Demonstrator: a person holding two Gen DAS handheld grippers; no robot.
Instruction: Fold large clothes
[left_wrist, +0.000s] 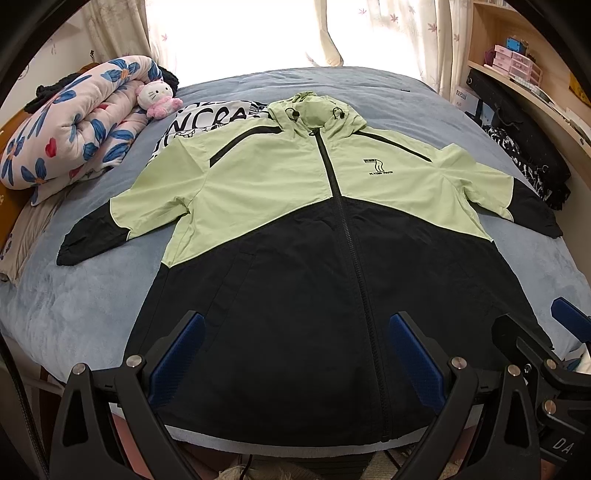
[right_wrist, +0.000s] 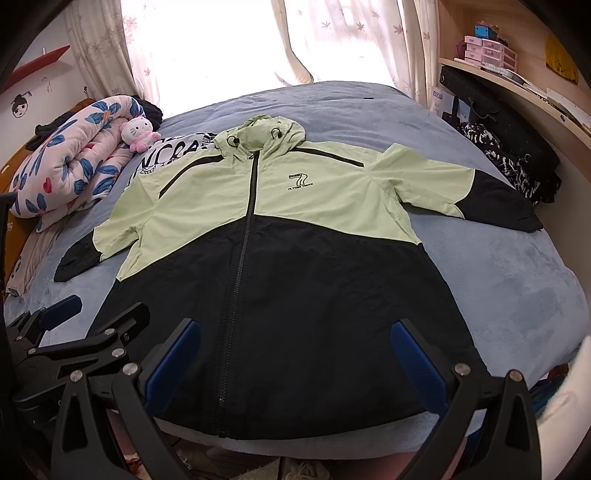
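A light green and black hooded jacket (left_wrist: 295, 229) lies flat, front up and zipped, on the blue bed; it also shows in the right wrist view (right_wrist: 280, 236). Both sleeves are spread out to the sides, and the hood points away. My left gripper (left_wrist: 295, 354) is open and empty, hovering over the jacket's black hem. My right gripper (right_wrist: 295, 358) is open and empty, also over the hem, just to the right of the left one. Each gripper shows at the edge of the other's view.
The blue bed cover (left_wrist: 92, 295) extends around the jacket. A rolled floral quilt (left_wrist: 74, 122) with a Hello Kitty plush (left_wrist: 157, 98) sits far left. A white printed garment (left_wrist: 207, 122) lies under the left shoulder. A wooden desk (right_wrist: 517, 85) and dark clothes (right_wrist: 509, 162) stand at right.
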